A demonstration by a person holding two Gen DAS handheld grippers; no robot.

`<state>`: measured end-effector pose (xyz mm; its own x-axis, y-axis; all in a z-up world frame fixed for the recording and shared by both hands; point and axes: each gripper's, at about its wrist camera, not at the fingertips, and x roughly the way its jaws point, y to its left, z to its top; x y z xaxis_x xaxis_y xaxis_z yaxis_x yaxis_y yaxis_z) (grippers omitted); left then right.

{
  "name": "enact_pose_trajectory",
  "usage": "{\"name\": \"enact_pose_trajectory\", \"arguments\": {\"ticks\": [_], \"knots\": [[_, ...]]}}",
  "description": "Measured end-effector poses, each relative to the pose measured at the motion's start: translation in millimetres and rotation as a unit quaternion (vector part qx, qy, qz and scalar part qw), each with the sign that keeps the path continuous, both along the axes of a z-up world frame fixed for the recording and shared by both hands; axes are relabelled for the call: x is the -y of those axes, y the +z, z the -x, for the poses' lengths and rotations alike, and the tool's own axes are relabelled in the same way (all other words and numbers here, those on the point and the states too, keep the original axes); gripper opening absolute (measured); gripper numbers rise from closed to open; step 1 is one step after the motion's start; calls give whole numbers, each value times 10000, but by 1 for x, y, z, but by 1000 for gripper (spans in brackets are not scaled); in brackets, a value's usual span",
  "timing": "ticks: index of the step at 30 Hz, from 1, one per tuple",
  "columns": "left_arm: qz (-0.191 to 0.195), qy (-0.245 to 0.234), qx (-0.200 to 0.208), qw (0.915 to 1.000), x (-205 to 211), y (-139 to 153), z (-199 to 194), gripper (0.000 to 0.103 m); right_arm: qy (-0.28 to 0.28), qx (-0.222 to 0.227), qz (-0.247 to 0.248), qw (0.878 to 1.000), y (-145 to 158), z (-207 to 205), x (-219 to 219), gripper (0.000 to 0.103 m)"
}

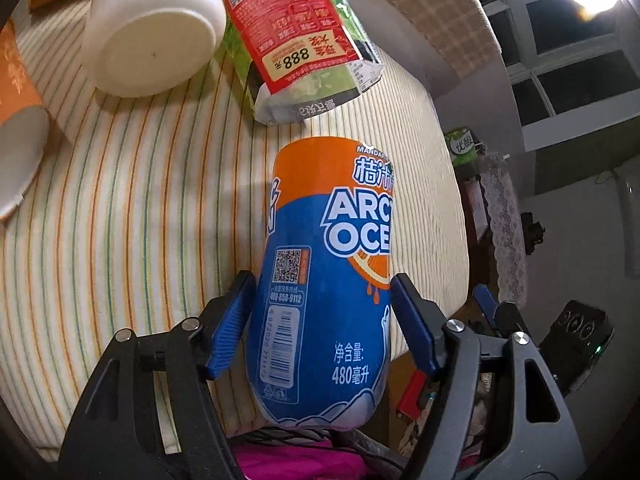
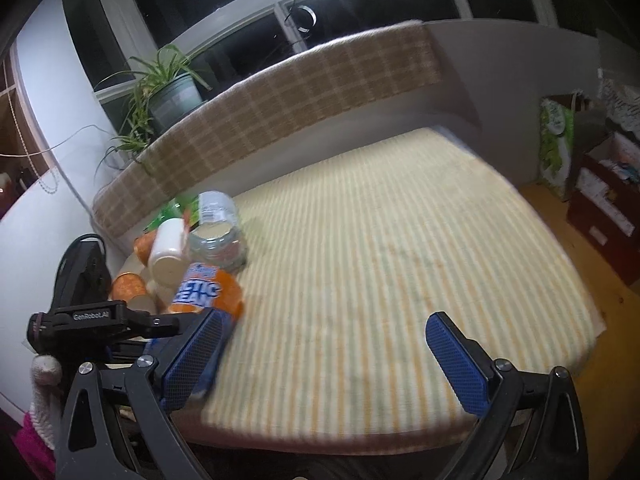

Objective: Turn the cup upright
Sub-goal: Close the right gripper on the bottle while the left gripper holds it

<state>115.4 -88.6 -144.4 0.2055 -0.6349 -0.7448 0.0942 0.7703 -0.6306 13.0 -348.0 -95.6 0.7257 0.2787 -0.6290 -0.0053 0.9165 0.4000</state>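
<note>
My left gripper [image 1: 324, 320] is shut on an orange and blue Arctic Ocean drink container [image 1: 328, 264], holding it over the striped cloth near the table's front edge. A white cup [image 1: 154, 28] lies on its side at the back left, its base toward me. In the right wrist view the white cup [image 2: 168, 254] lies beside the held container [image 2: 208, 290] and the left gripper's black body [image 2: 104, 320]. My right gripper [image 2: 332, 360] is open and empty above the striped cloth.
A red and green snack bag [image 1: 304, 36] lies behind the container. Orange patterned cups [image 2: 130, 288] lie at the left. A clear plastic jar [image 2: 216, 236] lies by the bag. A potted plant [image 2: 172, 96] stands on the sill. Boxes [image 2: 600, 204] stand right of the table edge.
</note>
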Motion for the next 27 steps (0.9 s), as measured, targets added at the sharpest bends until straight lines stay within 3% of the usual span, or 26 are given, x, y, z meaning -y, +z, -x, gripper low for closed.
{"name": "enact_pose_trajectory", "arguments": {"ticks": [9, 20, 24, 27], "knots": [[-336, -260, 291, 9987, -8, 16, 6, 73, 488, -703, -896, 9923, -10, -44, -25, 103], [-808, -261, 982, 9915, -37, 41, 30, 73, 1041, -1695, -1843, 9625, -34, -89, -66, 98], [-1255, -77, 1282, 9837, -48, 48, 38, 73, 1122, -2013, -2086, 9505, -42, -100, -75, 95], [-1693, 144, 1634, 9718, -58, 54, 48, 73, 1181, -2202, -2101, 9452, -45, -106, -81, 91]]}}
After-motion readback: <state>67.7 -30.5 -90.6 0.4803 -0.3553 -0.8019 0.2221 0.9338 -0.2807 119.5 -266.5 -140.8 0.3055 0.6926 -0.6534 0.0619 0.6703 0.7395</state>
